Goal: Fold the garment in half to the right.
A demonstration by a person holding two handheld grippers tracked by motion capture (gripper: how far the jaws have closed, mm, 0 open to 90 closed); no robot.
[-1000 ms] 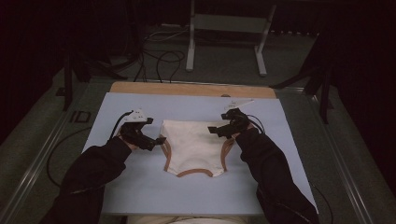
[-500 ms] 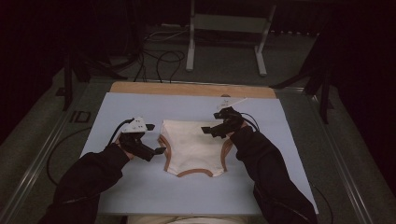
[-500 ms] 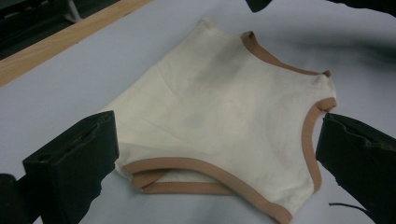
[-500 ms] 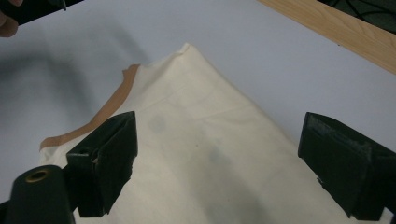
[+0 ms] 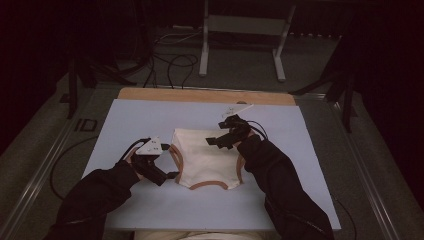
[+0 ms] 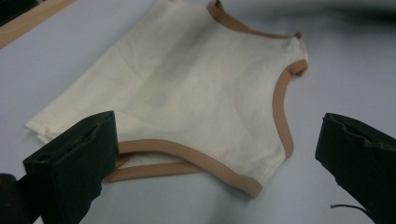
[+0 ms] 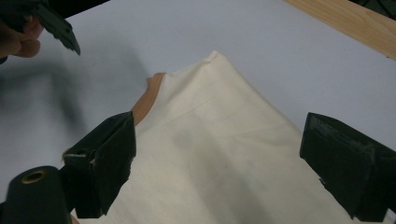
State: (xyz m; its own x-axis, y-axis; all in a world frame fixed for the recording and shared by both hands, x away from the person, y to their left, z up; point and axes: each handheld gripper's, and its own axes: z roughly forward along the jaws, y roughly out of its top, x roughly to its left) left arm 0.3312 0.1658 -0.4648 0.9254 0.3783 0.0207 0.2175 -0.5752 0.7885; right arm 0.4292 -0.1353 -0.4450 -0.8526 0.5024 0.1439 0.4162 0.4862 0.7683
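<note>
On table: one garment (image 5: 205,157), two grippers.

One cream garment (image 5: 205,159), two grippers: left gripper (image 5: 170,161), right gripper (image 5: 216,141)

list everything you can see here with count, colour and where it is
garment: 1, cream with tan trim, lying flat mid-table between the two grippers
table cover: 1, pale blue, spread over the table
wooden board: 1, light wood, strip along the table's far edge
metal frame: 1, grey, on the floor beyond the table
cables: several, black, on the floor behind the table
left hand-held gripper: 1, black, jaws open at the garment's left edge
right hand-held gripper: 1, black, jaws open over the garment's far right part
sleeves: 2, black, entering from the bottom
</note>
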